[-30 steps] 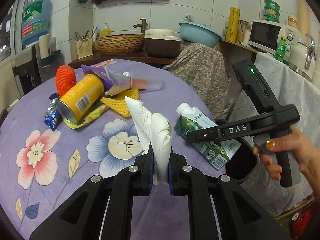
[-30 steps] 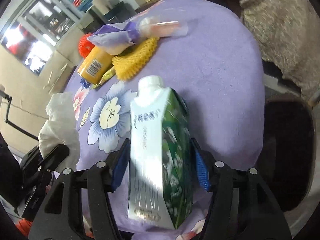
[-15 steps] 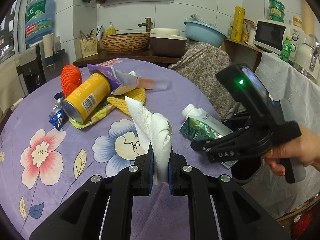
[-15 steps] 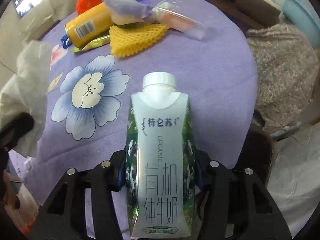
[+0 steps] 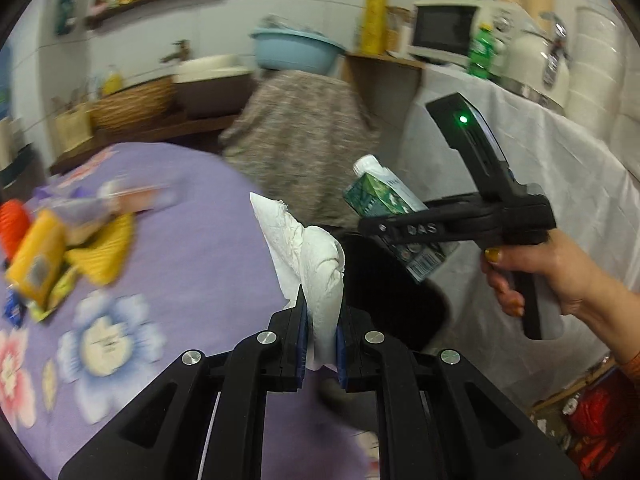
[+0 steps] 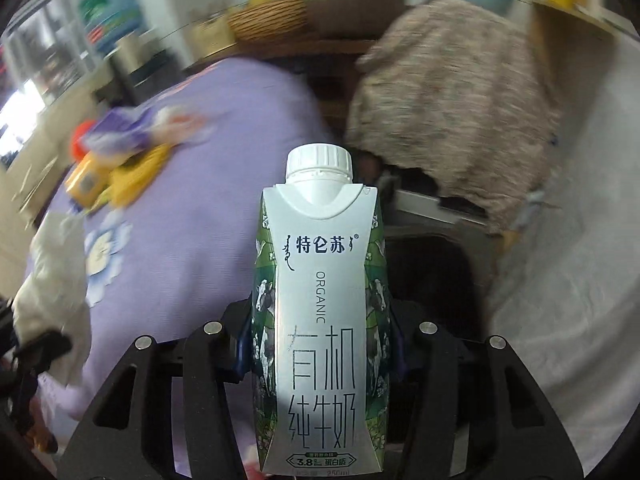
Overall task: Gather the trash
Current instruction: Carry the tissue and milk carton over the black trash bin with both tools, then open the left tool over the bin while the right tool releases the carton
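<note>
1. Left gripper (image 5: 322, 344) is clamping a crumpled white paper towel (image 5: 310, 264) between nearly closed jaws; the towel is sticking up past the fingertips, over the near rim of the black bin (image 5: 394, 300).
2. Right gripper (image 6: 320, 344) is holding a green-and-white milk carton (image 6: 320, 300) at its sides, white cap pointing away from the camera. A hand (image 5: 536, 276) is gripping its handle. Jaws have been closing on the carton within the last second; the pads are now pressing on it.
3. In the left wrist view the carton (image 5: 384, 200) is hanging tilted above the far side of the bin, off the surface.
4. Beside the bin: the purple floral surface (image 5: 192, 240) on one side, a white draped cloth (image 5: 560, 184) on the other, a patterned cloth-covered object (image 5: 300, 128) behind.
5. Trash remaining on the surface, well apart from the bin: yellow can (image 5: 36, 264), orange foam net (image 5: 14, 224), yellow foam net (image 5: 104, 252), purple wrapper (image 5: 72, 200).
6. Versus a second ago: both grippers have swung from over the surface to the bin; the trash pile is now sitting far to the side and motion-blurred.
</note>
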The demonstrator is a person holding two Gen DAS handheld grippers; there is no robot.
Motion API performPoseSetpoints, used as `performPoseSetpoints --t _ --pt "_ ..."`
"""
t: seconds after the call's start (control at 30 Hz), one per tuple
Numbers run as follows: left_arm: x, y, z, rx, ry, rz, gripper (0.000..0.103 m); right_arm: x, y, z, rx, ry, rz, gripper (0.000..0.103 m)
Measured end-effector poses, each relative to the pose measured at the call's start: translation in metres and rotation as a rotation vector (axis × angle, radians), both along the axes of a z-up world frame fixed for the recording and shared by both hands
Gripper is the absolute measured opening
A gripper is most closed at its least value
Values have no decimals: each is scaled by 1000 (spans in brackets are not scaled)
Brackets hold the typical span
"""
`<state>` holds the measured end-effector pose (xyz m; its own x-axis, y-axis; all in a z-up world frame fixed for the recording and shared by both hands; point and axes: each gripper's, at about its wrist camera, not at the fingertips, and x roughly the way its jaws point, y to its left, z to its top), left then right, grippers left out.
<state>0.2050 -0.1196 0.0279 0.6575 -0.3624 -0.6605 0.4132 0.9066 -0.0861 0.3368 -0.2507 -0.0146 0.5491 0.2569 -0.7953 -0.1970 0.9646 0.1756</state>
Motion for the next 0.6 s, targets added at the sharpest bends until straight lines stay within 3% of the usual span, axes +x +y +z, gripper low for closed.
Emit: performPoseSetpoints --t 0.1,0.27,0.5,0.6 --pt "23 -48 -25 -20 102 -72 12 -7 -50 -12 -62 -29 -99 52" --pt "56 -116 -89 42 173 -118 12 -25 -113 -42 -125 -18 -202 52" --pt "103 -158 -177 93 367 -146 12 -38 -135 -79 -107 35 -243 52" --pt "116 -166 -197 142 383 -140 17 -40 -133 -87 -111 48 -237 52"
